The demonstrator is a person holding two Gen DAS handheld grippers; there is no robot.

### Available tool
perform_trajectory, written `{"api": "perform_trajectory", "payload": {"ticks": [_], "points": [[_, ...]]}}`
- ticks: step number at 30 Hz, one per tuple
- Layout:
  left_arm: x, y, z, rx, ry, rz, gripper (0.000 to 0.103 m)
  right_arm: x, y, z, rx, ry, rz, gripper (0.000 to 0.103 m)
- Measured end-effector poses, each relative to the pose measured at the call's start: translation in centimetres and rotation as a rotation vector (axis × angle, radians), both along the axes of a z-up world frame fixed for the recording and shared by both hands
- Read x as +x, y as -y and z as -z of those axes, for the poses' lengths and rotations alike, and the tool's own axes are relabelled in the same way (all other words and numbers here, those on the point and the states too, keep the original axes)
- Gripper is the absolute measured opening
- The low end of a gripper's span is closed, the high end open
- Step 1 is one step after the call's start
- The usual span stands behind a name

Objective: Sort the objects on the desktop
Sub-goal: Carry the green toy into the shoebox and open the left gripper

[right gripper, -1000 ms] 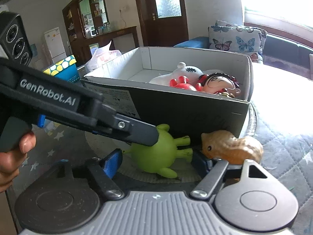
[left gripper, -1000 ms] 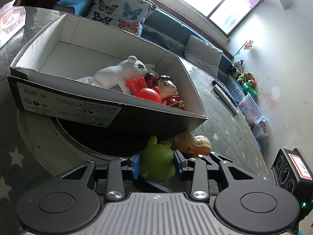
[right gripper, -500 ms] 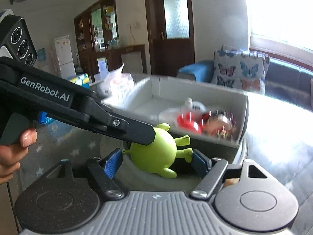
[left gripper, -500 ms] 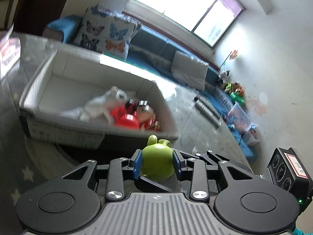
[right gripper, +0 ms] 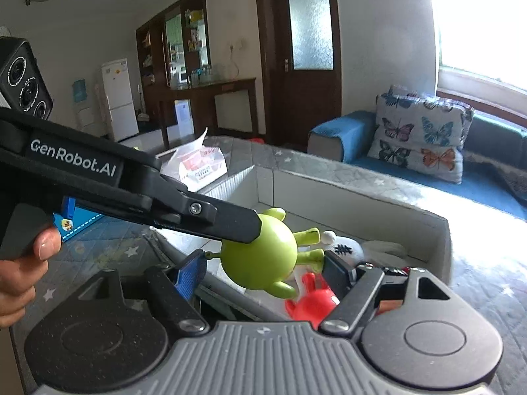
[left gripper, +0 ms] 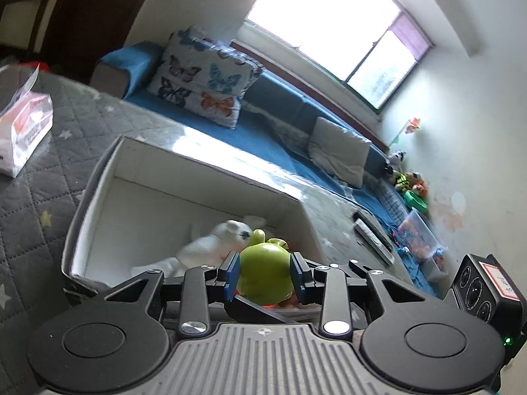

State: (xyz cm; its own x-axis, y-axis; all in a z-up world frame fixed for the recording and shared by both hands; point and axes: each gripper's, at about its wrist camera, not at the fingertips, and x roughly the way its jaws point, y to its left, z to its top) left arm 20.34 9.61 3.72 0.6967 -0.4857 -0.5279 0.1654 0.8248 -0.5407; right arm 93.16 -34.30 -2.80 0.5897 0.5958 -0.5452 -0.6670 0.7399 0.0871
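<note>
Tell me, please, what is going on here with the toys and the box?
A person is sorting toys into an open white-lined cardboard box on a grey quilted table. The left gripper is clamped on a round green plastic figure and holds it above the box. A white plush rabbit and a red plastic toy already lie inside. The right gripper hangs open beside it, holding nothing.

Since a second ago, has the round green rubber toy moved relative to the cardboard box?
Yes. The green rubber toy, clamped in the left gripper, went from table level in front of the cardboard box up and forward, now above its open interior.
</note>
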Motion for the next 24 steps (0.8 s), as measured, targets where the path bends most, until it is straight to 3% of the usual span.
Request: {"api": "perform_trajectory", "payload": {"ticks": [10, 15, 24], "points": [[3.8, -1.6, 3.1, 0.001, -0.100, -0.032, 0.033, 4.3, -2.3, 2.6, -0.030, -0.123, -0.013, 0.078], [4.2, -1.7, 4.2, 0.004, -0.131, -0.036, 0.033, 4.3, -2.5, 3.0, -0.037, -0.130, -0.013, 0.079], [2.4, -1.6, 2.9, 0.016, -0.098, -0.059, 0.033, 1.7, -1.2, 1.6, -0.012, -0.082, -0.005, 0.083]]}}
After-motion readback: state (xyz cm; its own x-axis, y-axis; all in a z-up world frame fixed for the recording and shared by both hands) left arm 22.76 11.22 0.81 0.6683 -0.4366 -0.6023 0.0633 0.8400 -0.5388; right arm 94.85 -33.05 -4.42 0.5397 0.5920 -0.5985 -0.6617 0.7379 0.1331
